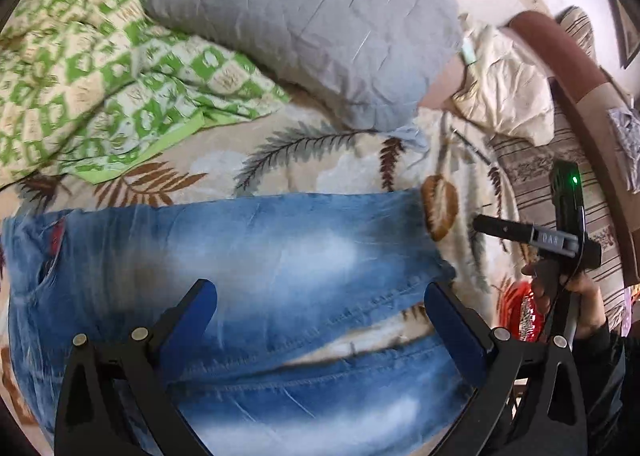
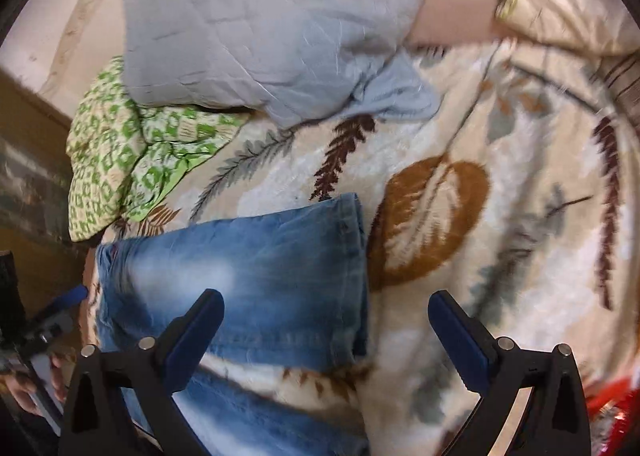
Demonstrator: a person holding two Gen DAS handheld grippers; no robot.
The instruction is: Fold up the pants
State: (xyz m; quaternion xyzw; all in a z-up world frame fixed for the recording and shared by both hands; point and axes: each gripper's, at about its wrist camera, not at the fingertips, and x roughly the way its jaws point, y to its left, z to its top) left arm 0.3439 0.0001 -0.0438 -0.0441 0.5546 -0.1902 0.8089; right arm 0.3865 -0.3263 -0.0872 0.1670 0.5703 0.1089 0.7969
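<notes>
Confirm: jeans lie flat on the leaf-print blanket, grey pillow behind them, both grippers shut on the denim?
Not quite. The left gripper and right gripper both stand open over the jeans, holding nothing, as each wrist view shows. The rest holds: jeans on the leaf-print blanket, grey pillow behind them.

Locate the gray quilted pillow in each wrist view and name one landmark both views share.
Left wrist view: the gray quilted pillow fills the upper centre, beyond the jeans.
Right wrist view: the gray quilted pillow sits upper left of centre, again beyond the jeans.
Shared landmark: the green patterned cloth lies left of the pillow in both.
</notes>
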